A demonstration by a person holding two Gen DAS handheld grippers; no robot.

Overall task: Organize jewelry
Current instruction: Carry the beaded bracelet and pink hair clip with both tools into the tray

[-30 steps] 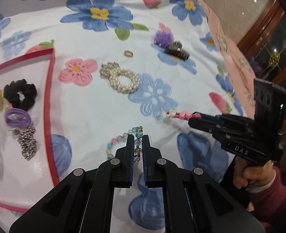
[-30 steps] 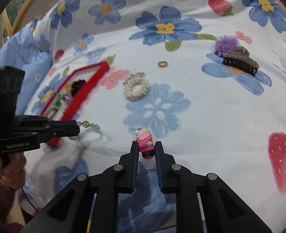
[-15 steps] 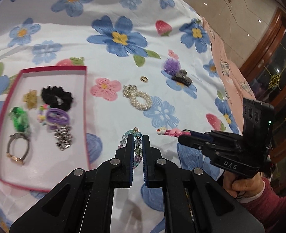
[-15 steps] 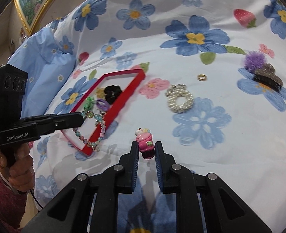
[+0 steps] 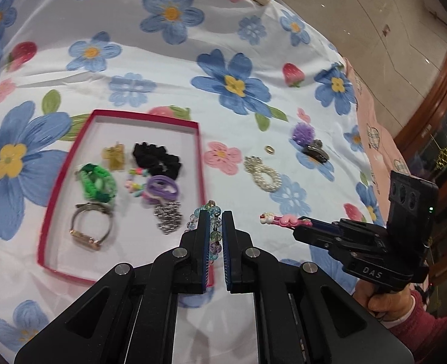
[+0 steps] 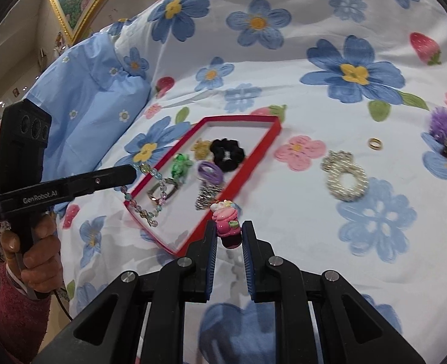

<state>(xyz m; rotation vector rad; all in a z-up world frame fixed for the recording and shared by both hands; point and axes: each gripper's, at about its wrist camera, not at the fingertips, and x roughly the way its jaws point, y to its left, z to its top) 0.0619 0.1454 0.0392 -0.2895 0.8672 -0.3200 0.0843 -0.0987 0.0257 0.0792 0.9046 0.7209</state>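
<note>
Furthest to the left of the tools lies the red tray [image 5: 200,163], a shallow, thin-walled card box with a pale floor, sitting on the soft flowered bedspread [image 5: 162,69]; it already gathers a black scrunchie [image 5: 156,159], a green braided band [image 5: 97,182], a purple hair tie [image 5: 162,186] and a metal bracelet [image 5: 91,227], so it reads as the collecting place. Just ahead of it, the left gripper [image 5: 215,233] is clamped on a beaded bracelet [image 6: 150,194], whose glassy pastel beads hang in a slack loop over the tray's near corner, probably held high so the strand clears the rim before release. To its right, the right gripper [image 6: 228,236] pinches a pink hair clip [image 6: 226,223], glossy moulded plastic shaped like a cupcake, by its lower end, poised beside the tray's near wall. Further right, well apart on the cloth, wait a pearl scrunchie [image 6: 344,179], knobbly and ring-shaped, a small gold ring [image 6: 375,143], and a dark claw clip [image 5: 314,153] touching a purple pompom [image 5: 303,132].
</note>
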